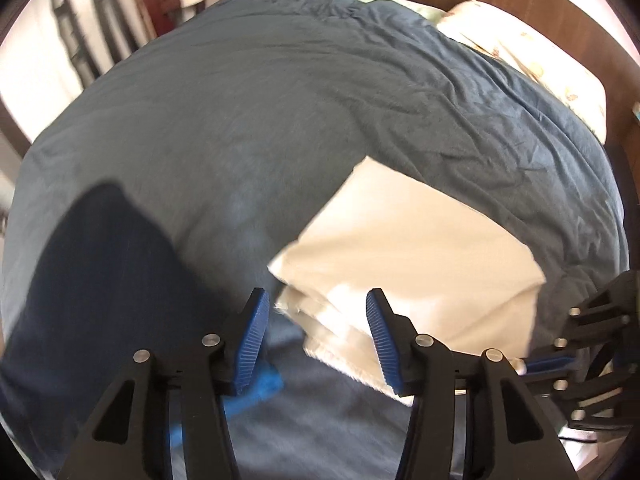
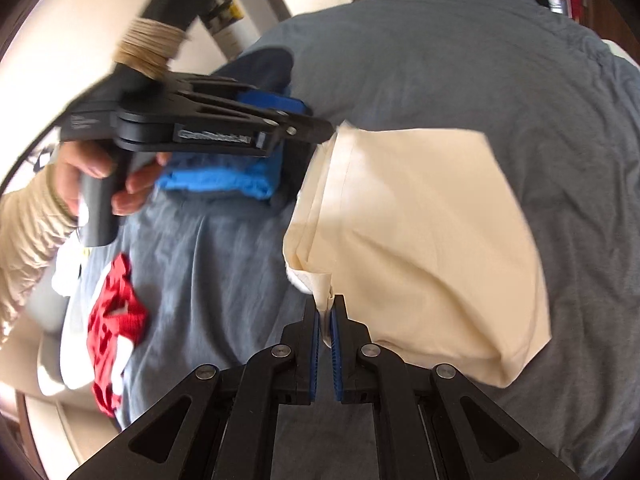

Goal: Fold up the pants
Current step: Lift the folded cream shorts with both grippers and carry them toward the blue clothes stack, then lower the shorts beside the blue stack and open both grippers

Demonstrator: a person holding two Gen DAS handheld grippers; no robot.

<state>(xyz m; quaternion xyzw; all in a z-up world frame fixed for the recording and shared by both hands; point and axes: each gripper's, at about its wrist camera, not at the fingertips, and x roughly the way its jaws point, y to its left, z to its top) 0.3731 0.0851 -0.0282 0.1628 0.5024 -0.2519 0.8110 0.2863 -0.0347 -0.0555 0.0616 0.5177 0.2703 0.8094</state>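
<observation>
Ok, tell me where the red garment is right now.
The red garment shows only in the right wrist view, at lower left, crumpled on the grey bedspread near the bed's edge, beside white cloth, well left of the cream pants.

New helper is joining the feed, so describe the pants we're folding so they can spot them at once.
Start from the wide grey bedspread. Near its front edge lies a flat folded slab of cloth, the cream pants, with the right gripper shut on a corner and the left gripper open above another edge. It is the only pale, plain piece: the navy garment, blue cloth and red garment beside it are all coloured.
</observation>
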